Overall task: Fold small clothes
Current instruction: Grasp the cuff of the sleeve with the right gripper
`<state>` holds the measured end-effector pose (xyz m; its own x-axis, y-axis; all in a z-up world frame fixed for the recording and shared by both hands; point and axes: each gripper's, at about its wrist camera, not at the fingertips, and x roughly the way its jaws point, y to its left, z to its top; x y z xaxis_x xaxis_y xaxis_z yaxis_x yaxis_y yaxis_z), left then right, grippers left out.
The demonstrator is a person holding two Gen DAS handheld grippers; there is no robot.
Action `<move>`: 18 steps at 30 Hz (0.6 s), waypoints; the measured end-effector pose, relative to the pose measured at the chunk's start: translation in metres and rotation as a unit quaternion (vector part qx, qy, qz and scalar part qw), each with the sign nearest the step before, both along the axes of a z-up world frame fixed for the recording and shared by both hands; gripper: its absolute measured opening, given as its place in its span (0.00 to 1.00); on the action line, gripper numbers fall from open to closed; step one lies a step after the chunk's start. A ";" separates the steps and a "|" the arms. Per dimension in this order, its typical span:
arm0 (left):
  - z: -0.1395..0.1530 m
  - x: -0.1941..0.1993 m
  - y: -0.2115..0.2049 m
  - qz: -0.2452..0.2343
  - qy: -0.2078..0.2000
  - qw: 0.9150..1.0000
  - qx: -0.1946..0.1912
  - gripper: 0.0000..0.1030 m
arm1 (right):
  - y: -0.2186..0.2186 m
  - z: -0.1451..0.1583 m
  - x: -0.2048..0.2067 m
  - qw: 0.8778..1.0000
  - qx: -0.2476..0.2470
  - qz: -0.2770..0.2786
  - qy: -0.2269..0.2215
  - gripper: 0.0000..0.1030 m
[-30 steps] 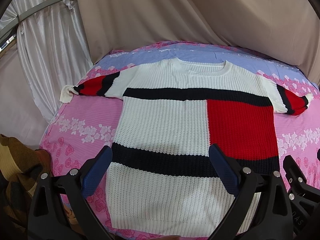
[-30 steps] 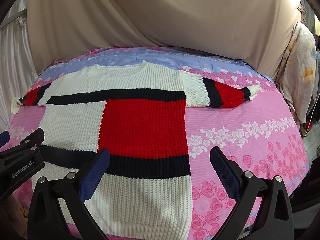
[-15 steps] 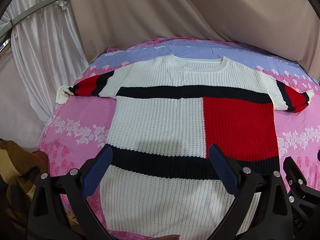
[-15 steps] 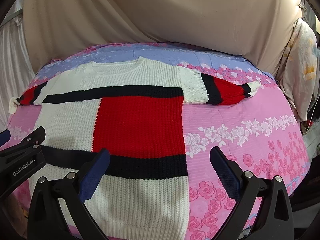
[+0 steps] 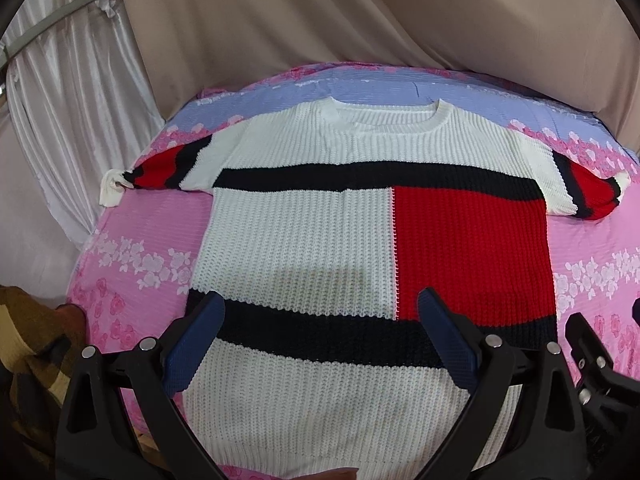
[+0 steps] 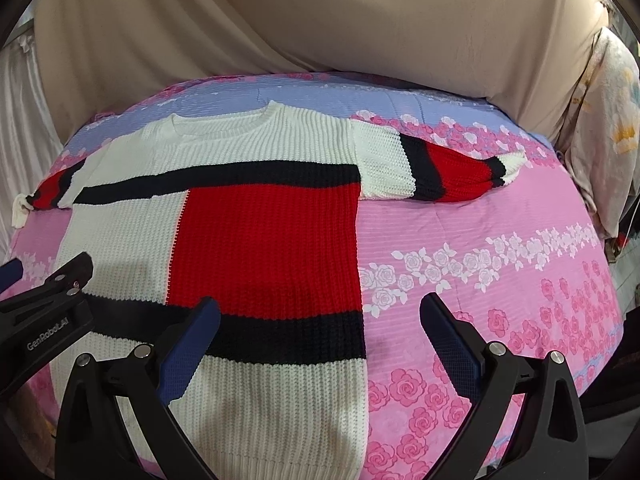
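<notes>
A knitted sweater [image 5: 312, 248] lies flat and face up on a bed, spread out full length with its round neckline toward the far edge and its ribbed hem at the near edge. Its body is mostly white, crossed by a black band below the chest and a second black band lower down, with a large red block [image 6: 268, 248] filling the space between the bands on one side. Both sleeves reach out sideways toward the bed's side edges: each is white at the shoulder, then black, red and black stripes, ending in a white cuff. The left sleeve [image 5: 160, 168] ends close to the bed's left edge with its cuff bunched; the right sleeve [image 6: 440, 168] lies on open sheet, well short of the right edge.

The left gripper [image 5: 320, 336] hovers over the lower part of the sweater near the hem, its blue-padded fingers spread wide and holding nothing. The right gripper [image 6: 320, 340] hangs beside it, over the sweater's right side seam, also spread wide and empty, one finger above the knit and the other above bare sheet.

The bedsheet [image 6: 500, 280] is pink with bands of white and pink roses and a lilac strip along the far edge. A beige drape [image 6: 320, 20] hangs behind the bed, with a white satin curtain [image 5: 72, 100] to the left and a pale floral cloth [image 6: 604, 132] at the right.
</notes>
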<state>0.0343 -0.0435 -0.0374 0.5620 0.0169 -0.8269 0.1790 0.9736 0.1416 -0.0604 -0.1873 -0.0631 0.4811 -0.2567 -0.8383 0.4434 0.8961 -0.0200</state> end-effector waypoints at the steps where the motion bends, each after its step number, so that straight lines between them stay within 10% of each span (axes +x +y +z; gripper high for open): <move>1: -0.002 0.003 0.002 0.006 0.007 1.000 -0.010 0.92 | -0.012 -0.004 0.001 1.000 0.008 -0.011 -0.002 0.95; 7: -0.005 0.024 0.030 0.069 0.030 0.992 -0.101 0.92 | -0.155 -0.030 0.002 0.990 0.073 -0.106 -0.059 0.94; 14: -0.010 0.035 0.044 0.132 0.019 0.989 -0.063 0.92 | -0.342 -0.085 0.018 0.947 0.183 -0.241 -0.107 0.82; 18: -0.017 0.035 0.046 0.158 0.028 0.985 -0.056 0.92 | -0.378 -0.115 0.022 0.925 0.240 -0.264 -0.132 0.67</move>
<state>0.0693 0.0024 -0.0543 0.4970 0.0913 -0.8630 -0.1311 0.9909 0.0294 -0.0388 -0.5654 -0.1778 0.5989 -0.1426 -0.7880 0.7544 0.4305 0.4955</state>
